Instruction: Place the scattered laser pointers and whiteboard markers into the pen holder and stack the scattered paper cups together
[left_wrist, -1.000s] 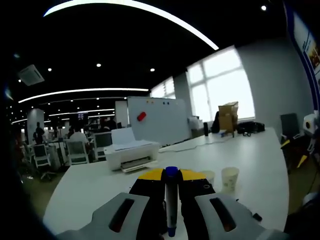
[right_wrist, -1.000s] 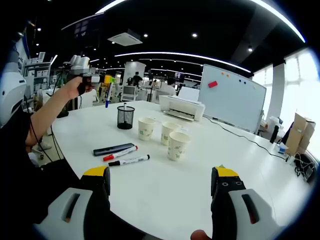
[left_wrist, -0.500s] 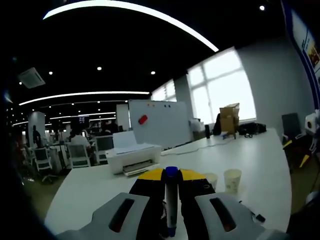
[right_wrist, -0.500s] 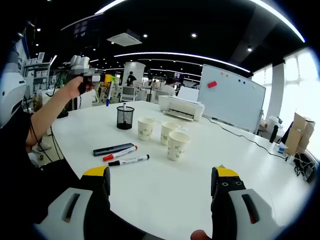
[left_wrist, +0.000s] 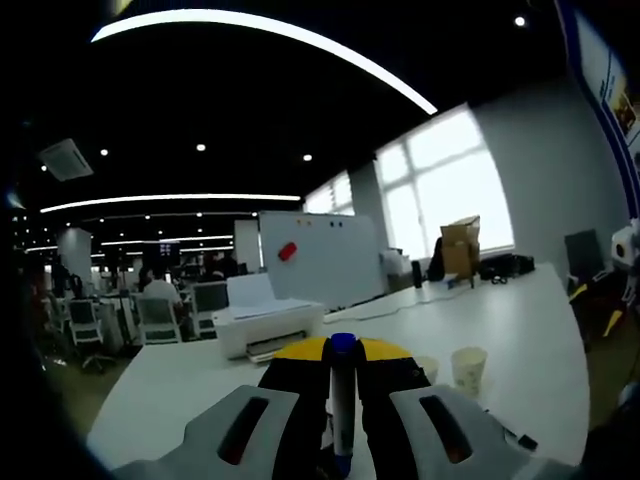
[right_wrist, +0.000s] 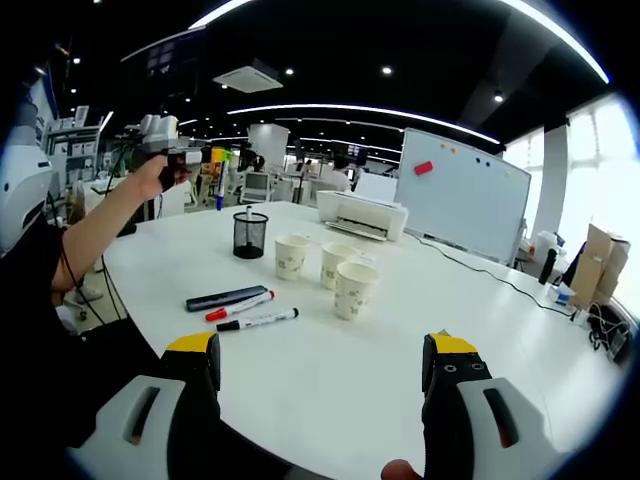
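My left gripper (left_wrist: 341, 360) is shut on a blue-capped whiteboard marker (left_wrist: 341, 415) that stands upright between its jaws. In the right gripper view, a hand holds that left gripper (right_wrist: 178, 156) up to the left of the black mesh pen holder (right_wrist: 250, 234). Three paper cups (right_wrist: 292, 256) (right_wrist: 338, 265) (right_wrist: 357, 290) stand apart on the white table (right_wrist: 330, 380). A black laser pointer (right_wrist: 227, 298), a red marker (right_wrist: 240, 306) and a black marker (right_wrist: 258, 321) lie side by side. My right gripper (right_wrist: 322, 346) hovers open above the near part of the table.
A white printer (right_wrist: 362, 214) sits at the far end of the table, with a whiteboard (right_wrist: 462, 195) behind it. The person's arm (right_wrist: 90, 235) reaches across the left side. A cardboard box (left_wrist: 459, 244) stands by the window.
My left gripper has tilted upward a little with the marker still in it. The right gripper and the things on the table have not moved.
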